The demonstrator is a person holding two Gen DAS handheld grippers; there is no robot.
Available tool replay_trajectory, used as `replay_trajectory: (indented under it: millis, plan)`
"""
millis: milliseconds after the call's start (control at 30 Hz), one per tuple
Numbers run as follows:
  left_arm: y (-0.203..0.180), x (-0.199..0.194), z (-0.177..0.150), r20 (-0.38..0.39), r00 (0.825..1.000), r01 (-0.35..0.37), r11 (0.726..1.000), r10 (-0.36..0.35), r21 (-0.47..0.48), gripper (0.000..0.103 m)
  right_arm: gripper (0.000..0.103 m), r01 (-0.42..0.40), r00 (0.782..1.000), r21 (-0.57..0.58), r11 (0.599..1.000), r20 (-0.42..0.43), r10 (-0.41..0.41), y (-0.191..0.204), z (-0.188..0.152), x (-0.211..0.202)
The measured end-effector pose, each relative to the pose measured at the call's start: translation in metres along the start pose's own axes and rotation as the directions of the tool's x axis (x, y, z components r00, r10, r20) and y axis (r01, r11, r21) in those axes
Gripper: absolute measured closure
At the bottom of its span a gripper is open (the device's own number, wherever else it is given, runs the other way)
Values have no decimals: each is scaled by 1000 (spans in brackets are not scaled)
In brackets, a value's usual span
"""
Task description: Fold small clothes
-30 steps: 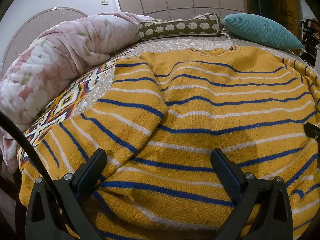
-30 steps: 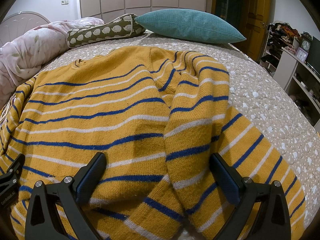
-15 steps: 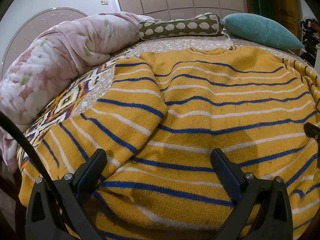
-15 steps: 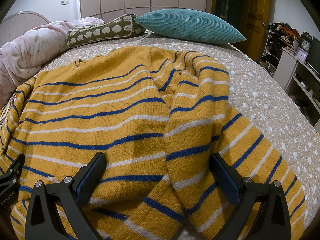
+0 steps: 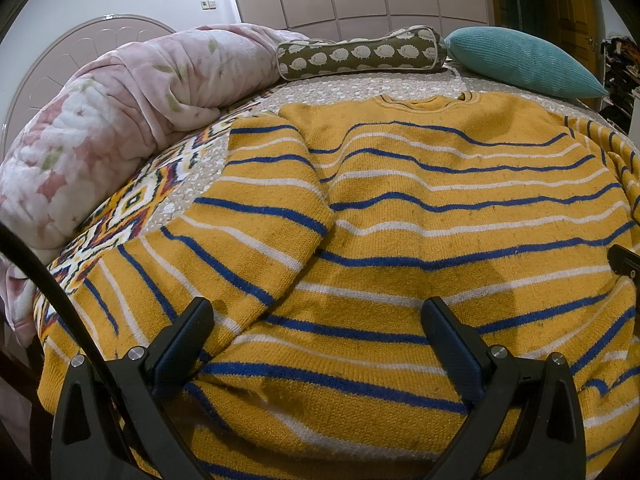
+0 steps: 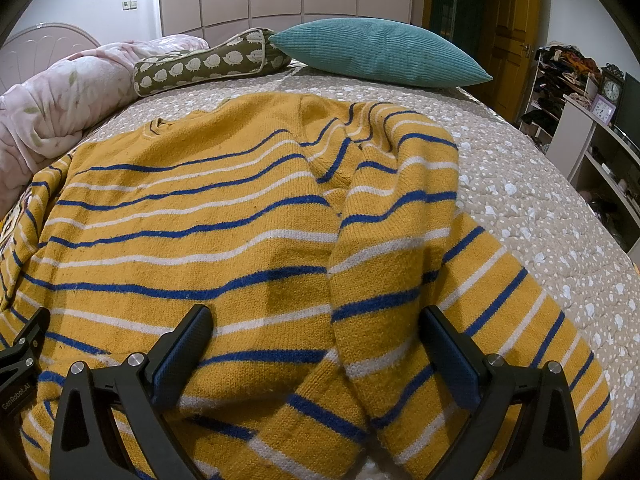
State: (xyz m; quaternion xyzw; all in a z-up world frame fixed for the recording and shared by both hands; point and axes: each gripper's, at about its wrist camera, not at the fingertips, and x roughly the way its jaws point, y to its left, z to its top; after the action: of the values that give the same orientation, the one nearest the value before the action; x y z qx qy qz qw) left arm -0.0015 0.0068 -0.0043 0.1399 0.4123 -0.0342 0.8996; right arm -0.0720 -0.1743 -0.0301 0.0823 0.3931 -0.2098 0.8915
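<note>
text: "GenRobot.AI" | on: left hand-held gripper, black body at left edge of right wrist view, printed sideways | clocks on shelf: dial numerals were too small to read | other text: none legible

Nothing has changed: the striped sweater lies as before, and both grippers hover over its hem, jaws spread.

I log one bed, beige spotted cover. Lying on it: yellow striped sweater, teal pillow, hedgehog-print bolster, pink floral quilt, patterned blanket beside the quilt.
</note>
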Motion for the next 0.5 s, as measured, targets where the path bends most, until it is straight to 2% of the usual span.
replay_trajectory:
  millis: [500]
  plan:
    - [-1, 0, 0, 1, 1000, -8, 1000, 8, 6, 0, 0, 1, 1000, -1, 1000, 1, -1, 0, 0, 0]
